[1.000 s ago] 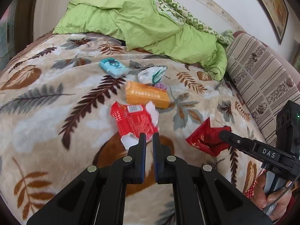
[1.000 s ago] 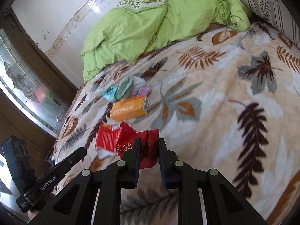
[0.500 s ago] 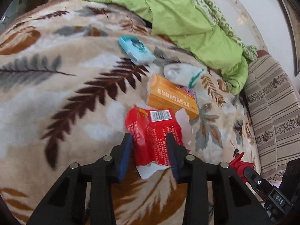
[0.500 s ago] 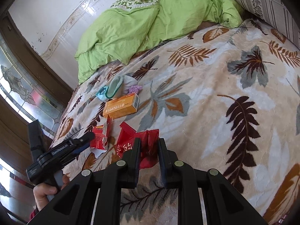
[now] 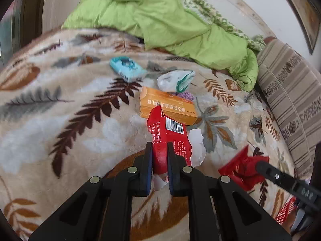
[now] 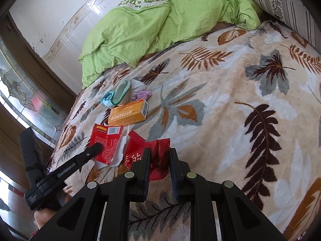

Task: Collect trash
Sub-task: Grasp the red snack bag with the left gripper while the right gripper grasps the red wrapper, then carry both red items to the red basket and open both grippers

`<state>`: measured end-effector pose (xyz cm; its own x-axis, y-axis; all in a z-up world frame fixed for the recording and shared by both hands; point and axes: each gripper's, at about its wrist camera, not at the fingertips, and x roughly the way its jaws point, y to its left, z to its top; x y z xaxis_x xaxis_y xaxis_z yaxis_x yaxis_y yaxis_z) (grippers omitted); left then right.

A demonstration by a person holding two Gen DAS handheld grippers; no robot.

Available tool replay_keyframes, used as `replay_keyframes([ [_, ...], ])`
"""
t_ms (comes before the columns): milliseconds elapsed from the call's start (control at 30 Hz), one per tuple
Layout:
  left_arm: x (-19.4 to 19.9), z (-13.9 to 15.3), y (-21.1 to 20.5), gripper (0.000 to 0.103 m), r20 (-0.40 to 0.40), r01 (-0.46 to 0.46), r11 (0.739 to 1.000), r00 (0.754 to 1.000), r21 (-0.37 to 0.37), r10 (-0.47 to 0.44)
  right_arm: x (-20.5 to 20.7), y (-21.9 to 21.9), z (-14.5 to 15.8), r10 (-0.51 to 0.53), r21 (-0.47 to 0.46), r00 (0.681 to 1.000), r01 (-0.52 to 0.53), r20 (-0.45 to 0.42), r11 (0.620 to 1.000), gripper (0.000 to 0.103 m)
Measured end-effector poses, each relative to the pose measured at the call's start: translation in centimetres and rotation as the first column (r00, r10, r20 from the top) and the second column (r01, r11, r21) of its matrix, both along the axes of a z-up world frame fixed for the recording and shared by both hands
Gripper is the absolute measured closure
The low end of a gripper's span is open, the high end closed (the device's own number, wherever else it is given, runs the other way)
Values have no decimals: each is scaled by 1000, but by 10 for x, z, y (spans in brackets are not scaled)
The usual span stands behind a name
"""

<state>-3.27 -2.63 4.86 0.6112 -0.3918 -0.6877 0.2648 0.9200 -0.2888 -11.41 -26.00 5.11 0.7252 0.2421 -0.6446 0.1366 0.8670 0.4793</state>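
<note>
Two grippers, each with red trash in its jaws. Left gripper point(image 5: 159, 156): jaws have just closed, now clamped on the near end of a torn red box point(image 5: 167, 134), barcode up, white torn paper at its right edge; box sits mid-bed on the leaf blanket point(image 5: 60, 120). Right gripper point(image 6: 159, 156): jaws closed on a crumpled red wrapper point(image 6: 152, 150), just right of the box. Beyond the box: orange carton point(image 5: 166, 106), then a white-green wad point(image 5: 174, 79) with a purple scrap point(image 5: 183, 95) beside it, and a teal pack point(image 5: 127, 71) far left. Green duvet point(image 5: 160, 22) heaped at the far end; striped cushion point(image 5: 291, 92) right.
</note>
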Motion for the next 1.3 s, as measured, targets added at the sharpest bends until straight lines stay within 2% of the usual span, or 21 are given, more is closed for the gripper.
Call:
replay_keyframes([
  [233, -40, 20, -3, 91, 136, 38, 996, 989, 86, -50, -2, 11, 7, 4, -45, 1000, -3, 29, 999, 84],
  [367, -46, 24, -6, 91, 171, 43, 992, 983, 116, -62, -4, 14, 9, 1, -70, 999, 1, 40, 998, 84],
  [1300, -57, 39, -15, 91, 213, 75, 990, 972, 122, -100, -15, 6, 22, -32, -78, 997, 37, 67, 996, 84],
])
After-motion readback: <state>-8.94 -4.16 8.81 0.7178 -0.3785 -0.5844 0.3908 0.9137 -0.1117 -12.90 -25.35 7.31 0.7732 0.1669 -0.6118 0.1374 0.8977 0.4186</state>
